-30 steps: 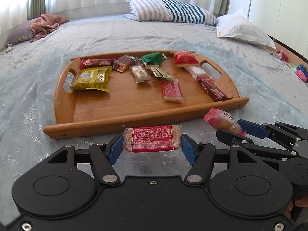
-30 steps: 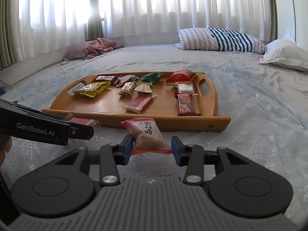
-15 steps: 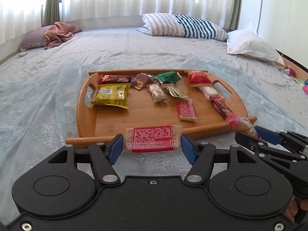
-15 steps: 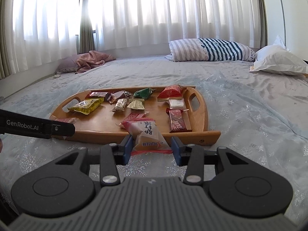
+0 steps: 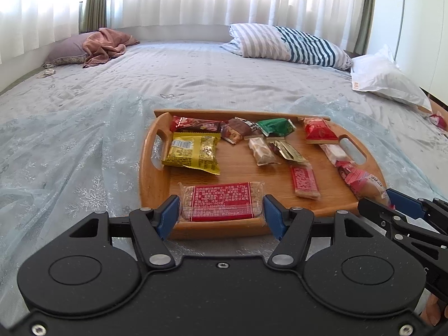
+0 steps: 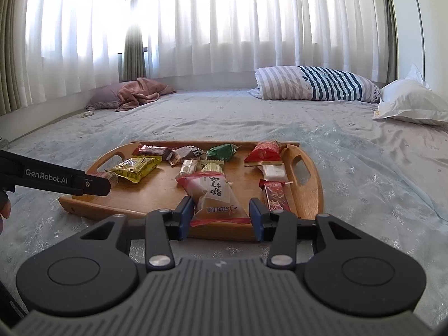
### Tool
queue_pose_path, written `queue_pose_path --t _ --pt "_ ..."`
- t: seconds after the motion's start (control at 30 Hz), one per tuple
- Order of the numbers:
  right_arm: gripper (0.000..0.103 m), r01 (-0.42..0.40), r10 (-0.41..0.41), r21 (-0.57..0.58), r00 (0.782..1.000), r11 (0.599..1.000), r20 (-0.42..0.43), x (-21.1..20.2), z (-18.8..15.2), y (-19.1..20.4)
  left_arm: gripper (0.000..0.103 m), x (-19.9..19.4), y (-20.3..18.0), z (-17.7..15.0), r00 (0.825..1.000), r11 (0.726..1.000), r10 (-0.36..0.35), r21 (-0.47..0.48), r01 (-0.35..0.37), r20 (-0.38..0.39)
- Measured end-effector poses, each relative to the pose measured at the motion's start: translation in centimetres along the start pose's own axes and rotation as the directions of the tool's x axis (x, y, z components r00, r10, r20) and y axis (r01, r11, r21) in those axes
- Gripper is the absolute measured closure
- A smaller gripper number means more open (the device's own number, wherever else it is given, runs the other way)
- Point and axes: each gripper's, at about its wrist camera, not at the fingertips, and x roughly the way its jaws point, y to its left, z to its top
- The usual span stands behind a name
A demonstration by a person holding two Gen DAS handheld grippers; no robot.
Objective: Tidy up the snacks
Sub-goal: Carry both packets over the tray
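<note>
Left tongs (image 5: 221,214): pinched on the red cracker bar (image 5: 221,202), one blue pad at each short end; the bar is held flat, in the air over the near rim of the wooden tray (image 5: 156,193).
Right tongs (image 6: 221,214): pinched on the pink-edged bun packet (image 6: 214,196), gripped across its lower part; the packet is held above the tray's near edge, right of centre.
Spacing: the right tongs are seen just beside the left ones in the left wrist view; a collision is judged possible if both are lowered together.
Tray: set on the bed (image 5: 84,117), with about ten wrapped snacks already spread over its far half and right side; the near left floor is bare.
Step in hand: both snacks are judged to be on the way to the tray, not yet released.
Risk, bar: held only by its ends; a slip or tilt is likely if the crinkly film gives.
Risk, packet: soft and puffy; it could be squashed by tight pads.
Risk, placement: a packet released over the rim could slide onto the bed.
</note>
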Motion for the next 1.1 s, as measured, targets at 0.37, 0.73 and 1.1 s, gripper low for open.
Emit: queue_pose_path --t 0.37,0.73,1.1 --pt "0.055 -0.025 0.025 -0.031 1.0 0.999 0.003 2.0 1.2 1.7 0.041 1.0 1.4 1.0 1.0 0.999 0.028 -0.022 -0.028 0.01" --pt "0.054 -0.031 0.031 -0.056 1.0 0.998 -0.006 4.1 1.9 3.0 0.041 2.7 2.1 1.7 0.999 0.999 0.041 -0.036 -0.041 -0.006" --pt "0.054 -0.04 0.037 -0.076 0.998 0.996 -0.045 6.8 1.7 3.9 0.041 5.0 2.3 2.2 0.998 0.998 0.043 -0.036 -0.045 -0.041"
